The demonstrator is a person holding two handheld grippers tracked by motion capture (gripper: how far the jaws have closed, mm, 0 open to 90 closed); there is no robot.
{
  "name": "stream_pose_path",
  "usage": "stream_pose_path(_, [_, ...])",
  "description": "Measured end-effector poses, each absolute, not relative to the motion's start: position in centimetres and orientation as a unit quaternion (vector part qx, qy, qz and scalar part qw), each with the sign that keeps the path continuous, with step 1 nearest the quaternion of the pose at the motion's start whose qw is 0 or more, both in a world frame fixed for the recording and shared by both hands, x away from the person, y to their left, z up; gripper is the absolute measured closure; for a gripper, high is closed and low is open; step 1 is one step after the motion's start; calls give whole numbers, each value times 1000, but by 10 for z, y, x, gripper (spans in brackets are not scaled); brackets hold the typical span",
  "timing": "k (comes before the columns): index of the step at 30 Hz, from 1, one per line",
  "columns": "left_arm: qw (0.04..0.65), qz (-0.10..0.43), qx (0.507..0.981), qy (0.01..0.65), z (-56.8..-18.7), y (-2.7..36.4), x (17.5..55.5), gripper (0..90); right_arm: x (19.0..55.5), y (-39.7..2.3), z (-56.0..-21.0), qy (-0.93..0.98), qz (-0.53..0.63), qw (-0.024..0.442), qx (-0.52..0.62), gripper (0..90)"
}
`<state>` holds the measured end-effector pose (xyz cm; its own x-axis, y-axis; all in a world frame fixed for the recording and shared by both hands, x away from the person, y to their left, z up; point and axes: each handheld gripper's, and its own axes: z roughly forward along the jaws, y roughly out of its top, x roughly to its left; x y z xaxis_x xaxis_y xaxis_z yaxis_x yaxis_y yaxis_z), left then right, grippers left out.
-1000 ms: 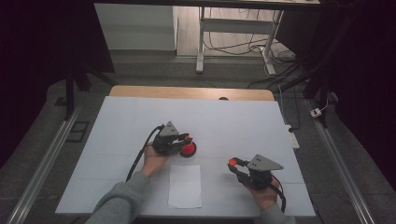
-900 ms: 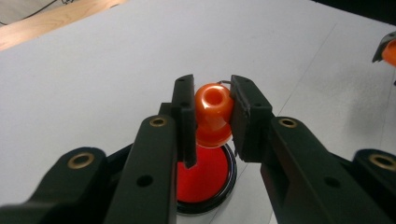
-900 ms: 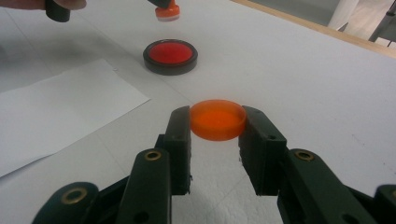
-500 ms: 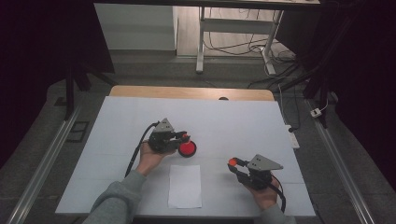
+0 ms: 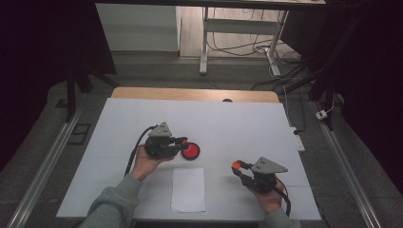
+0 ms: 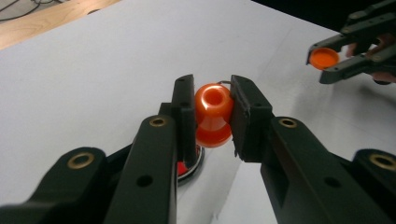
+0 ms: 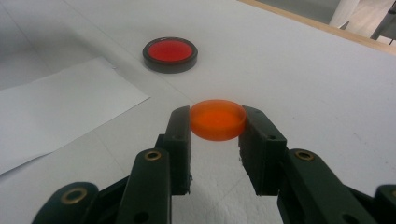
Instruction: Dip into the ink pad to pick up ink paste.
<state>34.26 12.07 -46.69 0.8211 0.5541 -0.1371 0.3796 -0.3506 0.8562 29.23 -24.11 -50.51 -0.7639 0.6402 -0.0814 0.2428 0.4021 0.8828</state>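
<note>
Two hands on my feed, both low over the white table [image 5: 237, 123]. Left hand [image 5: 145, 159] angles its left gripper [image 6: 212, 116] rightward, jaws clamped on an orange stamp knob [image 6: 213, 114] above the red ink pad [image 5: 190, 151]; its base is hidden. Right gripper [image 7: 217, 122] pinches an orange cap [image 7: 217, 119]. White paper [image 5: 188, 189] lies between; I read no writing
</note>
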Motion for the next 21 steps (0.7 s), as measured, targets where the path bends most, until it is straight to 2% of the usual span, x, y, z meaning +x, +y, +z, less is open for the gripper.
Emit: stream_pose_path(21, [499,75,820,271,-462,127,320,724,293,-241,-505,811,475,209,270,644])
